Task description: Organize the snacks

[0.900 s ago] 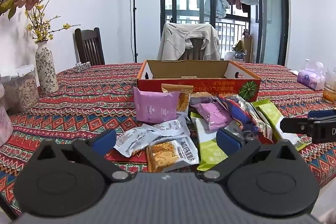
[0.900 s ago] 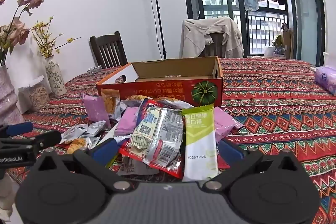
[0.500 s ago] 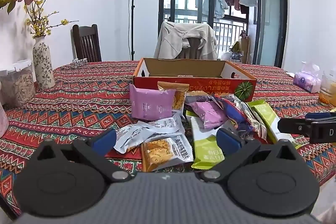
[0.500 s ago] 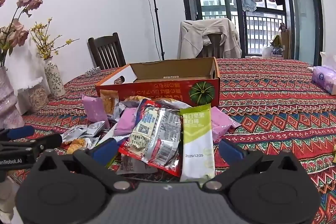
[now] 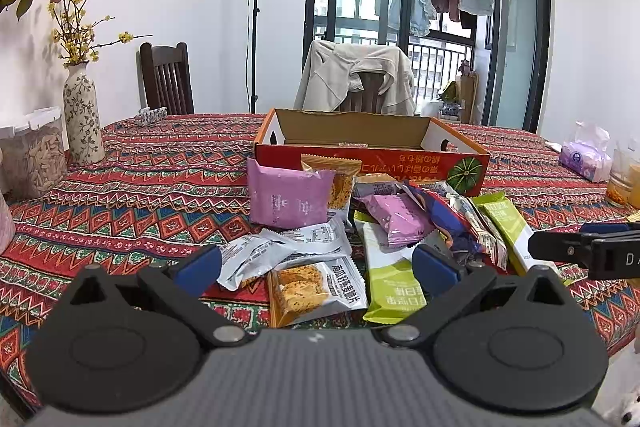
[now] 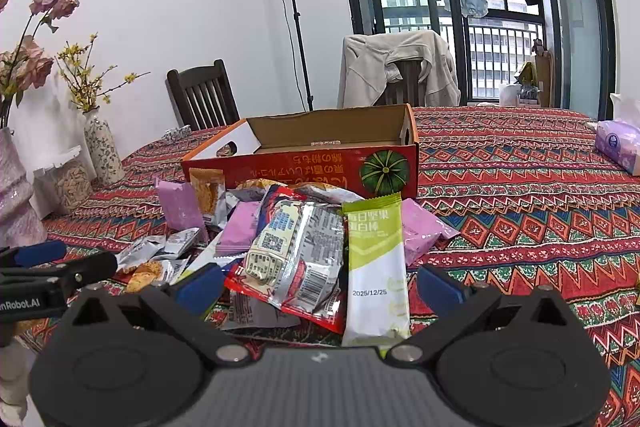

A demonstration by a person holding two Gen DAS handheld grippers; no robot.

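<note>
A pile of snack packets lies on the patterned tablecloth in front of an open red cardboard box, also in the right wrist view. The pile holds a pink packet, a cracker packet, silver packets and green bars. A red and silver packet lies on top. My left gripper is open and empty just before the cracker packet. My right gripper is open and empty before the red packet and green bar.
A flowered vase and a jar stand at the left. A tissue pack and a glass stand at the right. Chairs stand behind the table, one draped with a jacket.
Both grippers have dipped slightly and edged toward the pile. Both stay open and the packets have not moved.
</note>
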